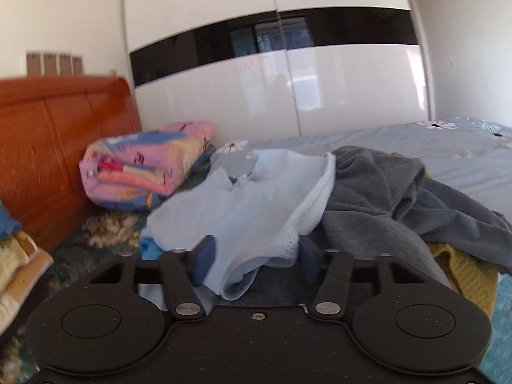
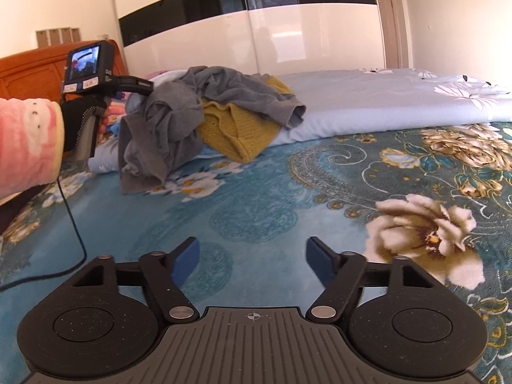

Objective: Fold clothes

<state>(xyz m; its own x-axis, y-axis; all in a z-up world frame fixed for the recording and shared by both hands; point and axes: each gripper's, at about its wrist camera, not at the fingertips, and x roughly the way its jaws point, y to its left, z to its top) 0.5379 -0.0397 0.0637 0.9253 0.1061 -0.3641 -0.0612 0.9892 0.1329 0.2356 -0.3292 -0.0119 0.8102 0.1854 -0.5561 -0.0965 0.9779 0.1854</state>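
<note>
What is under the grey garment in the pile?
A mustard-yellow knit shows beneath the grey garment, poking out at its front and top. The pile rests on the pale blue sheet. Anything deeper under the grey fabric is covered.

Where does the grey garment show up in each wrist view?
Left wrist: grey garment right of centre, beside the light blue cloth.
Right wrist: grey garment upper left of centre, draped over the yellow knit.
Shared landmark: white wardrobe with the black band.
</note>
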